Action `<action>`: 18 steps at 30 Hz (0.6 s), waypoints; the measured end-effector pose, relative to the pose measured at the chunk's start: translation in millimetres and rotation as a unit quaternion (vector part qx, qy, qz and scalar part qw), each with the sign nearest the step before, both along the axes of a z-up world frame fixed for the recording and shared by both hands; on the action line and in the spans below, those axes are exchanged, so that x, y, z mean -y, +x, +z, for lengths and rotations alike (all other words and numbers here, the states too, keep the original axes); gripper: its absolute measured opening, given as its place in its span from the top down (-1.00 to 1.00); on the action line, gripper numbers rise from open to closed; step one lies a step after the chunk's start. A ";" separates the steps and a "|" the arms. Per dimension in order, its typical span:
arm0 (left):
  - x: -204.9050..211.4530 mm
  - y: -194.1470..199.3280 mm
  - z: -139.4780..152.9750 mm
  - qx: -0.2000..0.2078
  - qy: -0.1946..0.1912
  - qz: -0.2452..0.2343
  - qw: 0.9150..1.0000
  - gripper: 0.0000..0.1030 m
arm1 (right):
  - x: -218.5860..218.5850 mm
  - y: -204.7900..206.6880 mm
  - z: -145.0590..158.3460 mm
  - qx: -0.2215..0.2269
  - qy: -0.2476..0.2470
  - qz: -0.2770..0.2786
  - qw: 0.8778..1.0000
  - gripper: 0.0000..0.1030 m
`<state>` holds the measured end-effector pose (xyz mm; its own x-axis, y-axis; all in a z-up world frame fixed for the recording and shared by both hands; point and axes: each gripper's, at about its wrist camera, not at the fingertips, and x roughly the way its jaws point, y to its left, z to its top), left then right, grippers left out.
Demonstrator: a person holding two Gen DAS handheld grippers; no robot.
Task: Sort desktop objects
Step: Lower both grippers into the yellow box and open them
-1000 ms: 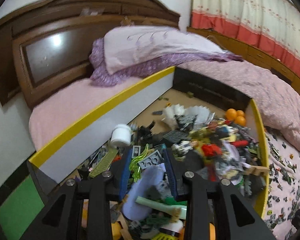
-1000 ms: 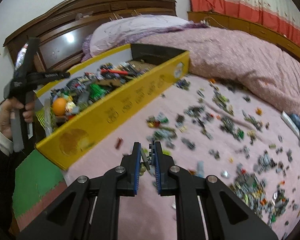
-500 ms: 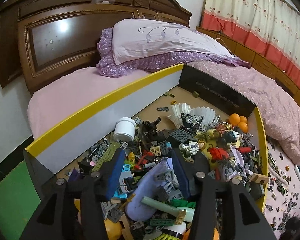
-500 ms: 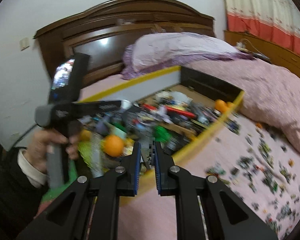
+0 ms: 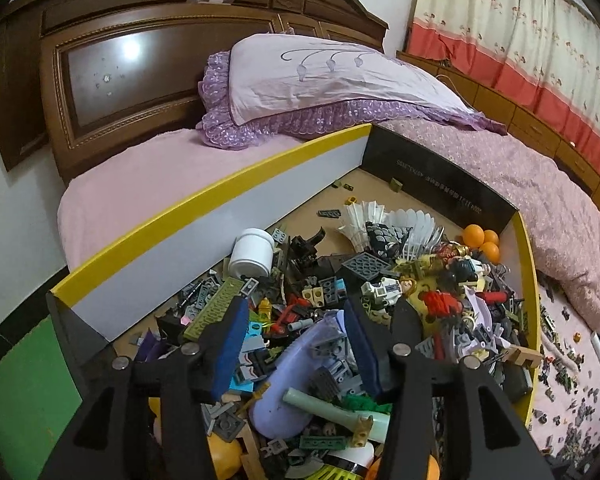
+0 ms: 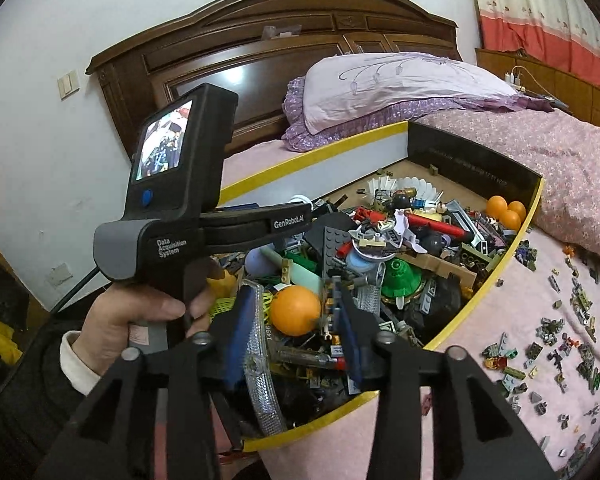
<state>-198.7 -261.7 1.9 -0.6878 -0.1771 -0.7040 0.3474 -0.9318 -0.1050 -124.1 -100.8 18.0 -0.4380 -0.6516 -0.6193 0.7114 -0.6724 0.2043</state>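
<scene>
A yellow-rimmed box (image 5: 204, 204) on the bed holds a heap of toy bricks (image 5: 364, 272), figures and shuttlecocks. My left gripper (image 5: 296, 332) hangs open over the near end of the heap, above a lavender piece (image 5: 300, 364), and grips nothing. My right gripper (image 6: 292, 320) is above the box's (image 6: 496, 284) near corner and its jaws are opening. A small grey brick piece (image 6: 329, 300) shows blurred beside the right pad, no longer pinched. An orange ball (image 6: 295, 310) lies in the heap below the gap.
A hand (image 6: 128, 320) holds the left tool's handle at the box's left end. Several loose bricks (image 6: 560, 344) are scattered over the pink bedspread right of the box. White jar (image 5: 252, 252), orange balls (image 5: 480, 238), a pillow (image 5: 332, 76) and a wooden headboard (image 5: 100, 72) lie beyond.
The right gripper swung from the scattered bricks on the bedspread to over the box, and its jaws parted from the small grey piece. The left gripper's jaws widened in place.
</scene>
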 end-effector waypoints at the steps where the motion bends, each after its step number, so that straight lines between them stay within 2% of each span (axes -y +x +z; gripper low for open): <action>1: -0.1 0.1 0.1 0.000 -0.001 0.000 1.000 0.01 | -1.0 0.2 0.1 0.000 -0.002 -0.001 1.000 0.09; 8: 0.8 1.1 -0.4 0.003 0.000 0.008 1.000 0.00 | -7.4 3.2 1.7 0.000 -0.008 -0.004 1.000 -0.05; 18: 1.4 2.7 -1.4 0.004 0.000 0.009 1.000 -0.01 | -30.3 15.5 8.3 -0.010 -0.012 -0.020 1.000 -0.14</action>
<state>-196.0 -263.1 0.5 -0.6783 -0.1900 -0.7098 0.3652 -0.9254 -0.1013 -108.7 -70.5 26.3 -0.4757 -0.6479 -0.5949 0.6887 -0.6951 0.2064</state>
